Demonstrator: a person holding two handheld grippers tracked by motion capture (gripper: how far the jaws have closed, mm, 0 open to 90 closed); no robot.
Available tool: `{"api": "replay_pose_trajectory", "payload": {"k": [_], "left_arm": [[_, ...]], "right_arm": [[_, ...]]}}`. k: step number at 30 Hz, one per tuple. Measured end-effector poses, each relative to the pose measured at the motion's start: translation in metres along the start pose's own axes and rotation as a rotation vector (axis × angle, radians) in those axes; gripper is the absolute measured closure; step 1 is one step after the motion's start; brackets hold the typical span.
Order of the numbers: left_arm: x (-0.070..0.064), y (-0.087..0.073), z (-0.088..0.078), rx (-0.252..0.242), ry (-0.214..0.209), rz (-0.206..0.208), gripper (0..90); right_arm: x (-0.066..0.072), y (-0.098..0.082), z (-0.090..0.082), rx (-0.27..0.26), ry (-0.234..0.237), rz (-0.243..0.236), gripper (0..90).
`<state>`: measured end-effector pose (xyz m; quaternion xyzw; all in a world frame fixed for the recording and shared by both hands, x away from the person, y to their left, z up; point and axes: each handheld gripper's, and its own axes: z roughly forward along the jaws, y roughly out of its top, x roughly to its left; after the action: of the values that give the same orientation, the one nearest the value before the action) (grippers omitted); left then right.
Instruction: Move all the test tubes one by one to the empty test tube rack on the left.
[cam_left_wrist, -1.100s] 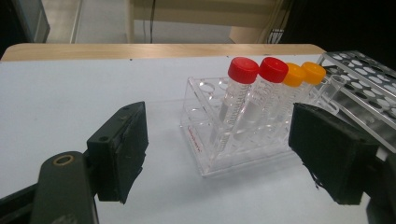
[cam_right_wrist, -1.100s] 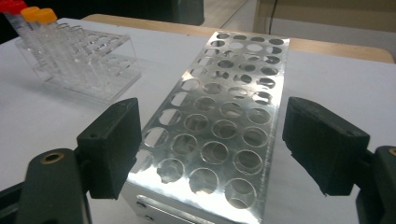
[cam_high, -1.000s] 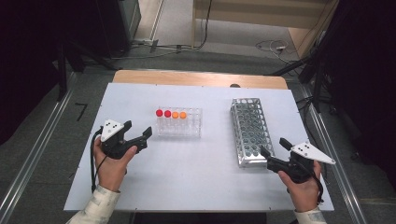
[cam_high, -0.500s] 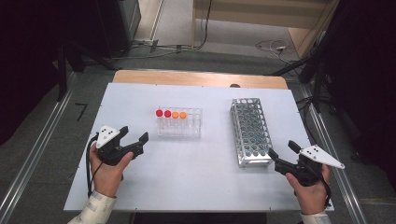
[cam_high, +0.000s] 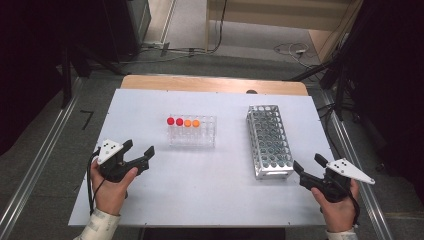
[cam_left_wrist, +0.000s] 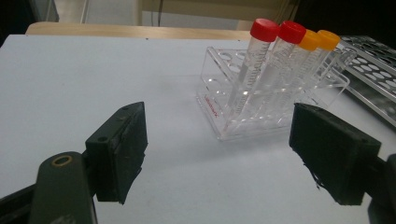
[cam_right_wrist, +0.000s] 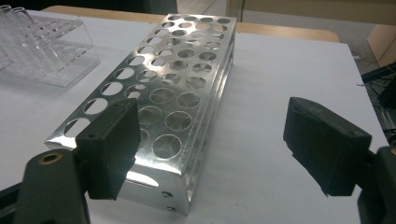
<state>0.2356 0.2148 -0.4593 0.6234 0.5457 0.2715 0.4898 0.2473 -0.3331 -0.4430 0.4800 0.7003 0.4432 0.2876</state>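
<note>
A clear plastic rack (cam_high: 192, 134) stands mid-table and holds two red-capped tubes (cam_high: 175, 121) and two orange-capped tubes (cam_high: 192, 123). A metal rack with many empty holes (cam_high: 268, 140) lies to its right. My left gripper (cam_high: 139, 148) is open near the table's left front, its jaws aimed at the clear rack (cam_left_wrist: 271, 102) with nothing between them (cam_left_wrist: 219, 149). My right gripper (cam_high: 307, 162) is open just off the metal rack's near right corner. In the right gripper view the metal rack (cam_right_wrist: 177, 70) lies ahead of the empty jaws (cam_right_wrist: 215, 149).
The white table (cam_high: 220, 185) has a wooden strip along its far edge. Cables trail on the floor behind it. Metal rails run along both sides. Dark equipment stands at the far left and right.
The right hand has drifted a little right and toward the near edge, away from the metal rack. The left hand has barely shifted. Both grippers stay open.
</note>
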Motion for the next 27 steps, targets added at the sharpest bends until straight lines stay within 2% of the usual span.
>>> {"api": "replay_pose_trajectory", "payload": {"k": [13, 27], "left_arm": [[0.012, -0.007, -0.006, 0.021, 0.023, -0.011, 19.5], [0.023, -0.019, -0.002, 0.065, 0.065, -0.014, 19.4]], "right_arm": [[-0.018, -0.010, -0.008, 0.011, -0.050, 0.034, 17.3], [-0.042, -0.025, -0.005, 0.059, -0.131, 0.060, 17.2]]}}
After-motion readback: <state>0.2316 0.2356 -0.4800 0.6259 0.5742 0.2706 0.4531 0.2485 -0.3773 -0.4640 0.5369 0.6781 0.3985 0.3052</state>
